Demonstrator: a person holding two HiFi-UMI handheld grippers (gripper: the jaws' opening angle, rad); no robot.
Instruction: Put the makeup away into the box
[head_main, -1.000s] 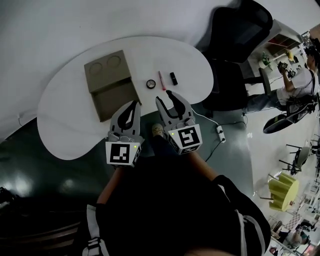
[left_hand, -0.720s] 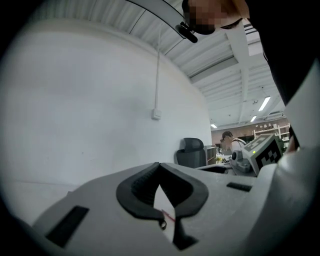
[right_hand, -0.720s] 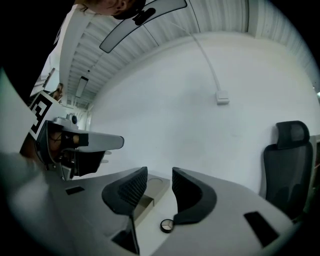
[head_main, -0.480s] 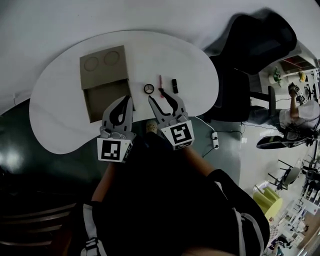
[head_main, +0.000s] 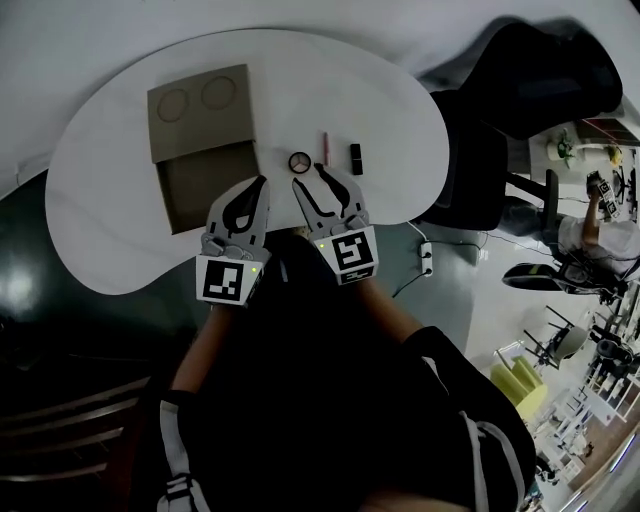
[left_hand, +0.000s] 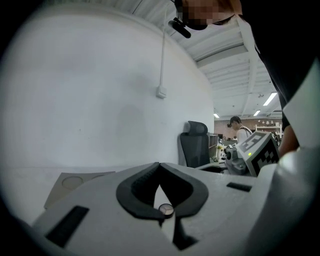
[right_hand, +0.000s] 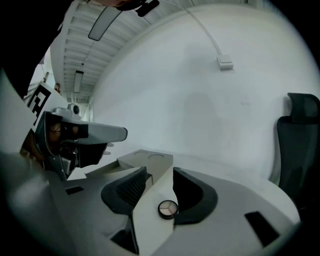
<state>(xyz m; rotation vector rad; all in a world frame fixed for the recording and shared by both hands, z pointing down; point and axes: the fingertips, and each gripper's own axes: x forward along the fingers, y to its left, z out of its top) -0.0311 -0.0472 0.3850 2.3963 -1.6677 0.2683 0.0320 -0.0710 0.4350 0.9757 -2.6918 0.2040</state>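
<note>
Black-rimmed compact (head_main: 300, 162) lies on the white counter (head_main: 390, 100), just right of the box (head_main: 200, 190): likely light, stiff, slippery, best pinched across its rim. Right tongs (head_main: 307, 175), just opening, stand wide and empty near it; left tongs (head_main: 262, 182) are closed on nothing.

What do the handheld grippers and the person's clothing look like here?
The left gripper and right gripper have light grey bodies and black ribbed jaw pads. Each carries a rear cube with black-and-white square markers and a small green light. The person wears black clothing with white stripes.
</note>
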